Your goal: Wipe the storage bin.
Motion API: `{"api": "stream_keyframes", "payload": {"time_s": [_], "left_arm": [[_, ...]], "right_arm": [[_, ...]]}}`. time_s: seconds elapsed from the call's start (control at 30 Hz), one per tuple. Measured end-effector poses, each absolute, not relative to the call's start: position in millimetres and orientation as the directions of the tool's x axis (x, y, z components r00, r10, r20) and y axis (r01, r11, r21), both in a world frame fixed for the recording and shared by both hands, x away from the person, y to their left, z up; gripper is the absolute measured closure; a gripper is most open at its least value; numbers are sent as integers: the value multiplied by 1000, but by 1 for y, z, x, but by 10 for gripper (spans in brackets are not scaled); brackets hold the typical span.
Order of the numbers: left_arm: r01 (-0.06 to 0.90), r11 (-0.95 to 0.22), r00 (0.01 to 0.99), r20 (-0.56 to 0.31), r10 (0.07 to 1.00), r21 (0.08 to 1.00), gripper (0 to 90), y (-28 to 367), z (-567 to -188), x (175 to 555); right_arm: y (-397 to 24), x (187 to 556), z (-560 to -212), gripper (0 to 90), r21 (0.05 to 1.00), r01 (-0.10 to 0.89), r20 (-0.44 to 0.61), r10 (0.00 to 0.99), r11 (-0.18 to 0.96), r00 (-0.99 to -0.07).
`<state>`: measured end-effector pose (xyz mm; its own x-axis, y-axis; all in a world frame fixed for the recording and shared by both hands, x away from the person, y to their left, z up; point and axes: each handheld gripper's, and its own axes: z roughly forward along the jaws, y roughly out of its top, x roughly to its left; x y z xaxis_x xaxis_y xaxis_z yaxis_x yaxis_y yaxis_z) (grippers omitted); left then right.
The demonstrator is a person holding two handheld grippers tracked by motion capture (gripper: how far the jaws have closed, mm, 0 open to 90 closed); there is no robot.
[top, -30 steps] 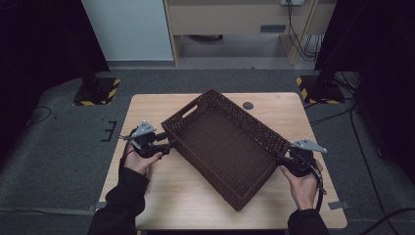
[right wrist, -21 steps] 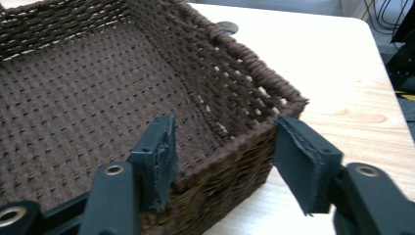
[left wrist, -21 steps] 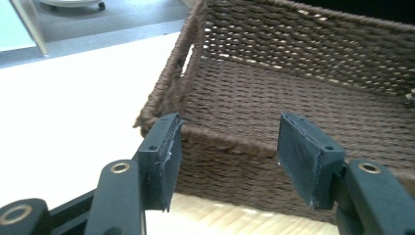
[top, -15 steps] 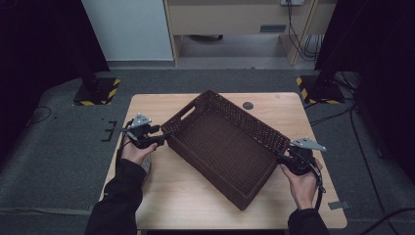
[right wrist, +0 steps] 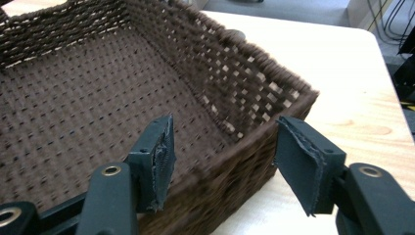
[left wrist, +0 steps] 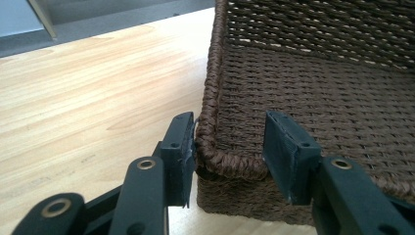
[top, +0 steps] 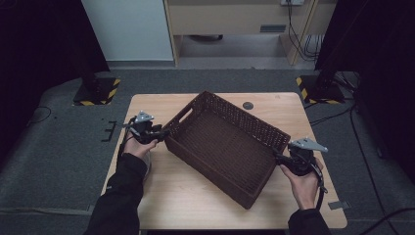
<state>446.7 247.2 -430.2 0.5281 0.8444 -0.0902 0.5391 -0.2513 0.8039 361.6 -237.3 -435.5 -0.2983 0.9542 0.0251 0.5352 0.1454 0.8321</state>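
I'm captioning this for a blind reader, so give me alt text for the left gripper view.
Two open black jaws of the left gripper straddle the rim at a corner of a brown woven basket, one jaw outside the wall and one inside. The basket sits on a light wooden table.

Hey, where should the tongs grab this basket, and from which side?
Grip the basket by its thick braided rim, at opposite short ends, coming in from outside with one jaw inside the wall. It is wide and set diagonally, so the left tongs and right tongs balance it.

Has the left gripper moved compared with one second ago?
Yes. The left gripper has gone away from the person, toward the table's far edge.
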Motion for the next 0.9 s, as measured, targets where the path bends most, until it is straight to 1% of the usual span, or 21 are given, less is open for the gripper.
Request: {"api": "stream_keyframes", "payload": {"time_s": [0.1,0.2,0.27,0.33,0.43,0.5,0.57,0.6,0.63,0.67,0.8,0.9], "left_arm": [[542,-249,531,-97,842,803,543,247,-430,437],[535,-258,544,-94,834,805,542,248,-429,429],[525,-265,551,-85,830,809,559,250,-427,429],[519,-250,546,-92,833,817,544,251,-427,433],[531,-260,548,-94,831,806,586,249,-432,439],[550,-270,553,-102,827,791,639,246,-436,439],[554,-290,565,-96,820,780,686,243,-439,437],[550,-289,561,-90,823,783,693,243,-439,435],[552,-287,559,-92,824,783,697,243,-439,434],[553,-289,558,-90,825,781,699,243,-439,432],[555,-269,543,-97,834,787,696,241,-440,420],[561,-249,530,-112,840,790,695,240,-440,409]], "right_arm": [[-233,359,-438,418,816,556,29,949,158,-314],[-231,361,-441,461,811,561,17,952,166,-305],[-231,363,-441,479,809,563,12,953,168,-302],[-230,366,-441,495,808,564,2,956,172,-295],[-232,372,-442,515,813,556,-9,958,175,-288],[-234,375,-443,522,819,546,-18,958,179,-288],[-235,376,-444,516,821,544,-10,957,173,-289],[-235,376,-443,496,822,542,-7,956,173,-294],[-236,375,-442,456,824,540,-5,955,172,-296],[-236,374,-442,440,830,533,2,954,166,-300],[-236,364,-435,430,840,520,22,947,157,-321],[-234,358,-436,455,824,538,18,940,179,-340]]}}
